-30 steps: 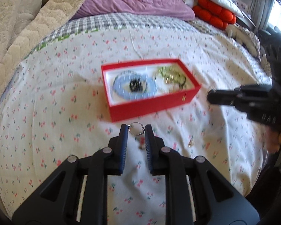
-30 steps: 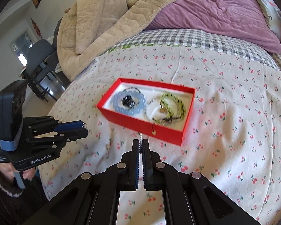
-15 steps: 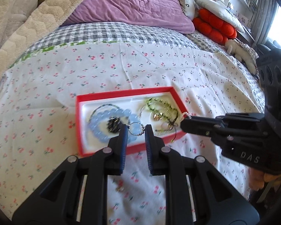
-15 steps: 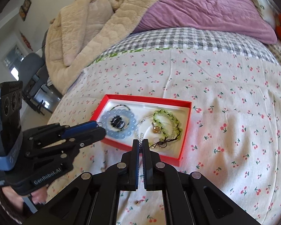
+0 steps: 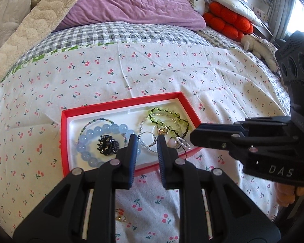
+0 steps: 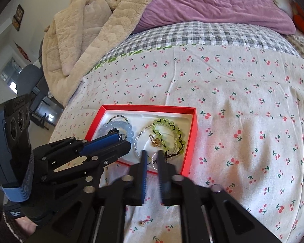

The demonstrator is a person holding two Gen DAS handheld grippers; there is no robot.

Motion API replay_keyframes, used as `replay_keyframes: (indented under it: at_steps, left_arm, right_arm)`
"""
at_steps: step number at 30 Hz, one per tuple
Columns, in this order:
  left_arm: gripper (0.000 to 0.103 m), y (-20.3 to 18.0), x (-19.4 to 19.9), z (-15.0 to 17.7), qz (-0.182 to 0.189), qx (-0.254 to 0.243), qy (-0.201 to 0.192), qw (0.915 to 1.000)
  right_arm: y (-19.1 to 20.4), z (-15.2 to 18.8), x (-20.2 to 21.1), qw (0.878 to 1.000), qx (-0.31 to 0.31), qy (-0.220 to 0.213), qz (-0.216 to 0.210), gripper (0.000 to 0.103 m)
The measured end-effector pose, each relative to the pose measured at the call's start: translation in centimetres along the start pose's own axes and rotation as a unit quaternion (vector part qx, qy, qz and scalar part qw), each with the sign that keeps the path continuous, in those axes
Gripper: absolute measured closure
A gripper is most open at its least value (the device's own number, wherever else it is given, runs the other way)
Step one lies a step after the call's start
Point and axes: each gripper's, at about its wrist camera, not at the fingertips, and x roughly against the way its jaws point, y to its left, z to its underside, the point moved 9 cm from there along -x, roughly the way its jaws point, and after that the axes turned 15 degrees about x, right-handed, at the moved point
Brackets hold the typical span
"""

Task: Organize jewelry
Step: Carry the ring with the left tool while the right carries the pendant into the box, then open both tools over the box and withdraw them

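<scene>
silver bead ring (image 5: 147, 143) between left tool (image 5: 145, 141) tips

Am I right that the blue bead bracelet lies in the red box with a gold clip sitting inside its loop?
Not quite: the clip inside the blue bead bracelet is black, not gold, as the left wrist view shows. The bracelet does lie in the red box.

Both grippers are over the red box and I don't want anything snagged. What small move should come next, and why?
Probably finish opening the left gripper. The silver beaded ring between its blue pads hangs over the white tray of the red box, and the right gripper beside it is already opening over a pearl strand at the box edge.
</scene>
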Motion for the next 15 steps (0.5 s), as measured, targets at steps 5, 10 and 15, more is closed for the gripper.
replay_keyframes:
  at_steps: [5, 10, 15]
  left_arm:
    - [0.064, -0.1, 0.9, 0.0, -0.005, -0.013, -0.009, 0.9999]
    - [0.054, -0.1, 2.2, 0.5, -0.013, -0.016, -0.019, 0.9996]
    - [0.029, -0.2, 3.7, 1.3, -0.023, -0.025, -0.029, 0.9990]
  right_arm:
    - [0.2, 0.1, 0.7, 1.000, 0.005, -0.001, 0.003, 0.090]
    - [0.4, 0.8, 1.6, 1.000, 0.015, 0.002, 0.008, 0.090]
    - [0.7, 1.7, 2.9, 1.000, 0.027, 0.001, 0.014, 0.090]
